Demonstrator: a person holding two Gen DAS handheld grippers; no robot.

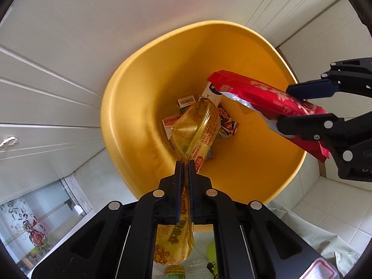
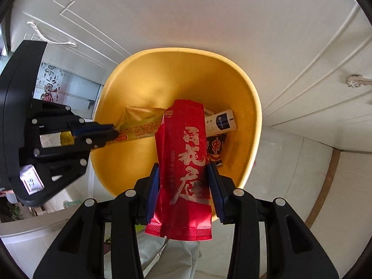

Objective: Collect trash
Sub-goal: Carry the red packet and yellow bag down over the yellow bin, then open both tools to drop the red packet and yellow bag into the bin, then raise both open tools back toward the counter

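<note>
Seen from the left wrist, the left gripper (image 1: 185, 162) points down into a yellow bin (image 1: 130, 97), its jaws clamped on a yellow wrapper (image 1: 197, 127) that hangs over the litter at the bottom (a white carton (image 1: 210, 93) among it); the right gripper (image 1: 300, 104) reaches in from the right with a red packet (image 1: 260, 93) between its pads. From the right wrist, the red packet sits upright between the blue pads, pinched at both edges above the bin's mouth, while the left gripper enters from the left with the yellow wrapper.
</note>
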